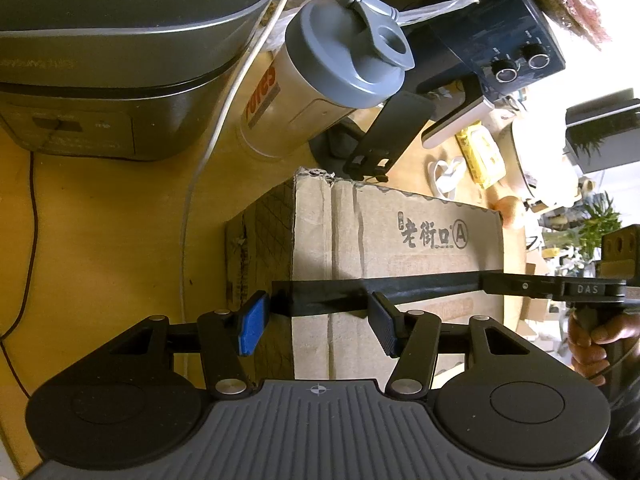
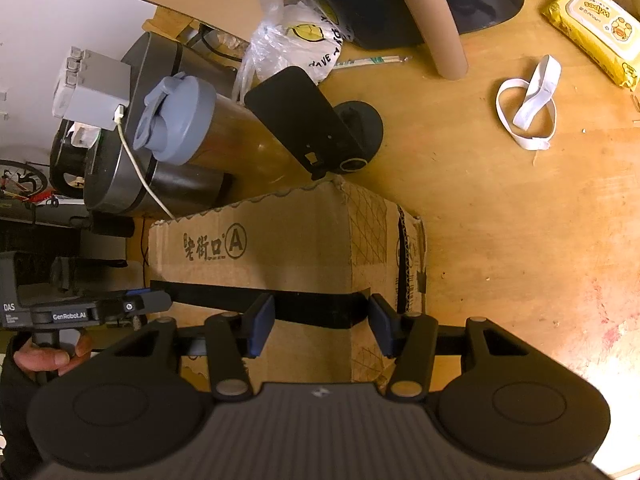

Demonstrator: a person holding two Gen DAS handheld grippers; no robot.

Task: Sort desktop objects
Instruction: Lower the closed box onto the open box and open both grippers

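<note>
A brown cardboard box (image 1: pixel 396 240) with printed characters and an "A" stands on the wooden desk (image 1: pixel 120 240). A black strap (image 1: pixel 380 288) runs across its top. My left gripper (image 1: pixel 316 324) is open, its fingers either side of the strap's left end at the box corner. In the right wrist view the same box (image 2: pixel 280 248) and strap (image 2: pixel 312 304) show. My right gripper (image 2: pixel 320 328) is open, its fingers straddling the strap's right end at the box edge. Each gripper appears at the edge of the other's view.
Behind the box stand a shaker bottle with grey lid (image 1: pixel 340 76), a black phone stand (image 1: pixel 384 136), a grey appliance (image 1: pixel 100 60) with a white cable. A yellow wipes pack (image 2: pixel 596 28), white elastic band (image 2: pixel 528 104) and cardboard tube (image 2: pixel 436 24) lie on the desk.
</note>
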